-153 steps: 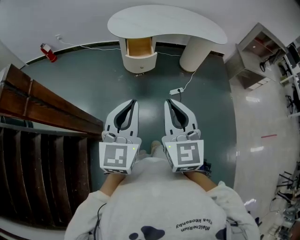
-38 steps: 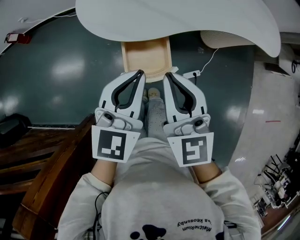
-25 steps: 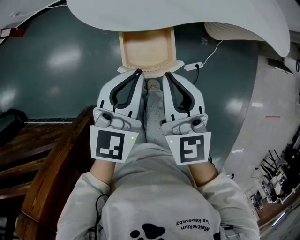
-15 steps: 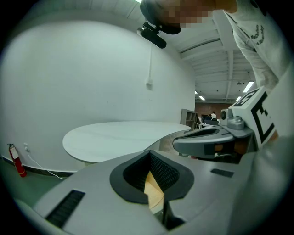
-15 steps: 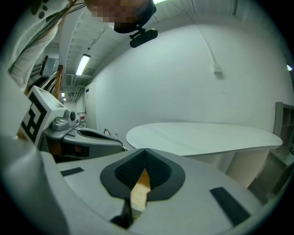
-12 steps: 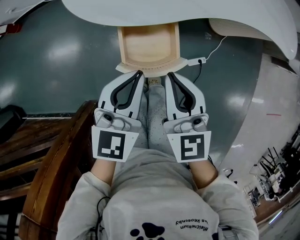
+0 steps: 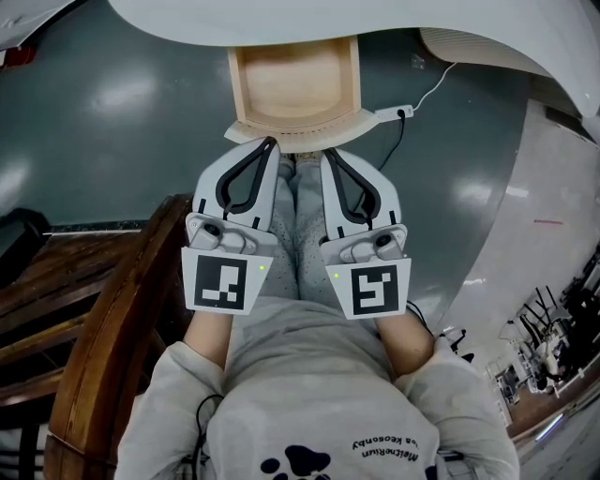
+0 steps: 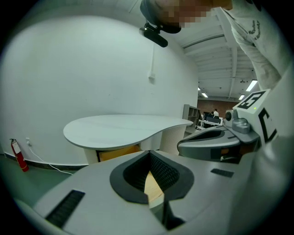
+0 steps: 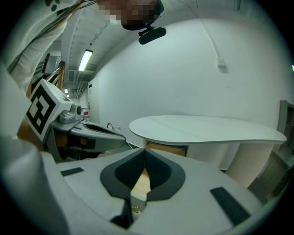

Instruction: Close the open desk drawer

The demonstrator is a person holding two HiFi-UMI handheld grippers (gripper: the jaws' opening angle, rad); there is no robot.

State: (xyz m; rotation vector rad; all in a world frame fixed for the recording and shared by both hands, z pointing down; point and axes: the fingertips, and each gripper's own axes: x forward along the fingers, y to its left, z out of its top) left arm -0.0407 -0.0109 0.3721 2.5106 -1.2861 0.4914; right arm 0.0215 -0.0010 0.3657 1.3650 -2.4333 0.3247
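Looking steeply down in the head view, the open drawer (image 7: 295, 80) juts out from under the white desk top (image 7: 281, 19), with its pale wooden inside bare and its curved white front toward the person. The left gripper (image 7: 271, 142) and the right gripper (image 7: 327, 154) are held side by side above the person's grey trouser legs (image 7: 302, 225). Their tips are right at the drawer's front edge, though contact cannot be judged from here. A white power strip (image 7: 392, 113) with its cable lies on the dark floor (image 7: 141, 141) to the right of the drawer, and dark wooden furniture (image 7: 103, 319) stands at the left. In the left gripper view, the jaws meet at their tips, clenched on nothing. Pale drawer wood shows through the loop behind the tips, the desk top spreads beyond, and a red fire extinguisher (image 8: 17, 155) stands at the far left. The right gripper lies alongside at the right edge. In the right gripper view, these jaws are likewise pressed together and empty. The drawer's wood shows through their loop, the desk top lies ahead, and the left gripper is at the left.
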